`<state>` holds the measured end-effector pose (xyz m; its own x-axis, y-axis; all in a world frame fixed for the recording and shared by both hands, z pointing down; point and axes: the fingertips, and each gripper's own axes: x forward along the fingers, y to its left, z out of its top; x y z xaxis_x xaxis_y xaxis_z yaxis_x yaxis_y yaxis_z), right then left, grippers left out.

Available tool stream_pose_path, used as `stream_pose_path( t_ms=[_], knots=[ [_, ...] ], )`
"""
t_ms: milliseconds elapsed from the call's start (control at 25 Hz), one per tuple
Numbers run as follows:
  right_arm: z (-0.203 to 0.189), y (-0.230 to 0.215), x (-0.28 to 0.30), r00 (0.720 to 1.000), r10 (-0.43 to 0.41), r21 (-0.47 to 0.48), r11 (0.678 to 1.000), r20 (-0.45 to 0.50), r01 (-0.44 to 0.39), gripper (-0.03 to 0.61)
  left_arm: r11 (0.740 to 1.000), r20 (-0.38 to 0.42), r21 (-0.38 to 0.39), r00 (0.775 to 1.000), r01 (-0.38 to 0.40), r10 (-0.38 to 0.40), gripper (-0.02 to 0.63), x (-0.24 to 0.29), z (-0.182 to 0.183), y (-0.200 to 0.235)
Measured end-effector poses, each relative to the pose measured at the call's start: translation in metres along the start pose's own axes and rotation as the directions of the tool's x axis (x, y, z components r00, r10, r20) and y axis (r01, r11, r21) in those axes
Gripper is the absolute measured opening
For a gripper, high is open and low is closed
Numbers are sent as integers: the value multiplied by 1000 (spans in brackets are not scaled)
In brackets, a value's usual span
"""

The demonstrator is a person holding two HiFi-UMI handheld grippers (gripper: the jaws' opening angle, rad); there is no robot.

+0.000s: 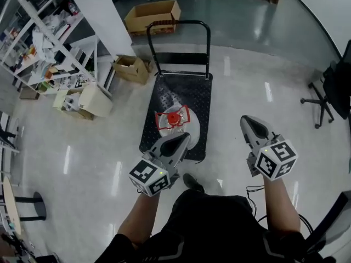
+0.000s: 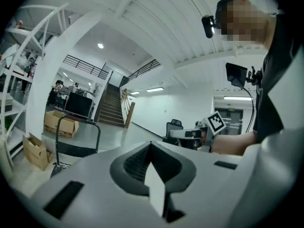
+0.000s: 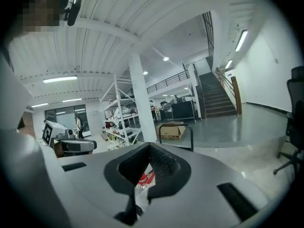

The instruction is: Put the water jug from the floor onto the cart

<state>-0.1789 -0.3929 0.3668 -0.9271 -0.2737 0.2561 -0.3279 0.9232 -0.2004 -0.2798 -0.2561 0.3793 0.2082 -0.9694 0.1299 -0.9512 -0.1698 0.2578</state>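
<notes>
The water jug (image 1: 173,119), clear with a red cap and handle, stands upright on the near part of the black cart (image 1: 189,92). The cart's push handle (image 1: 178,23) rises at its far end. My left gripper (image 1: 184,139) hovers just in front of the jug, jaws together, nothing in them. My right gripper (image 1: 248,121) hangs to the right of the cart over the floor, also shut and empty. In the left gripper view the left gripper (image 2: 151,144) points past the cart handle (image 2: 78,122). In the right gripper view, below the right gripper (image 3: 151,147), a bit of the jug (image 3: 145,179) shows.
A white shelving rack (image 1: 49,43) and a white pillar (image 1: 96,10) stand at the left. Cardboard boxes lie near the cart: one beyond the handle (image 1: 152,15), one beside the pillar (image 1: 131,67). An office chair (image 1: 329,92) is at the right. My foot (image 1: 192,182) is near the cart's front edge.
</notes>
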Motion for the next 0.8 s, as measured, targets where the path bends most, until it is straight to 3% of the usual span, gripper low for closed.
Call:
stream_pose_path(
  t_ms=[160,360,480,800],
  knots=[
    [-16,-15,-88,998,-10,11,1000,59,9,2,1000,-41,-6,999,31,-31,2,19,-20,-76],
    [-54,-50,-199,998,-54,73,996,43,51,2,997,-77,-71,997,14,-19,2,27,-44,-174],
    [-77,-69,-250,994,-99,137,986,44,93,2,998,-139,-64,990,21,-30,2,24,-66,-226],
    [-86,-7,-304,990,-108,98,990,91,99,2,998,-128,-14,990,65,-66,2,-37,-76,-276]
  ],
)
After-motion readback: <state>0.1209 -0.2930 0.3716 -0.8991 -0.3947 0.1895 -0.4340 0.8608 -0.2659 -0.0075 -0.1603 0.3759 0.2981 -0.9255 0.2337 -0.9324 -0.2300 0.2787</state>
